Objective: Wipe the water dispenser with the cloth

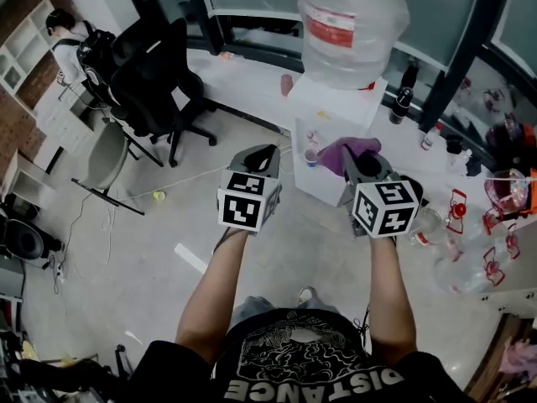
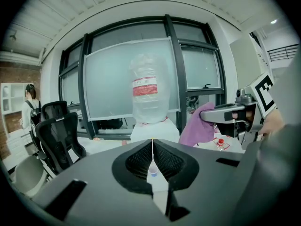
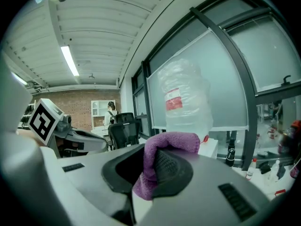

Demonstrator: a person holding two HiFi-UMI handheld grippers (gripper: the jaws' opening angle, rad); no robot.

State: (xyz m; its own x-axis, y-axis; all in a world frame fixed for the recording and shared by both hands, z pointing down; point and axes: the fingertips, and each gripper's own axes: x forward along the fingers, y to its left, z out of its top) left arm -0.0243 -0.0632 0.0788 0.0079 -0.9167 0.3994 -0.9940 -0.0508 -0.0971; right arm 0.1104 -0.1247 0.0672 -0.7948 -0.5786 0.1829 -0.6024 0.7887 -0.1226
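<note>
The white water dispenser stands ahead by the window, with a large clear bottle on top; the bottle and dispenser top also show in the gripper views. My right gripper is shut on a purple cloth, held just in front of the dispenser's front face. The cloth drapes over the jaws, and the left gripper view shows the cloth too. My left gripper is shut and empty, a little left of the dispenser. A small cup sits at the dispenser's tap.
Black office chairs stand at the left, a person beyond them. Dark bottles sit on the sill to the right. Plastic bottles and red-handled things lie on the floor at the right.
</note>
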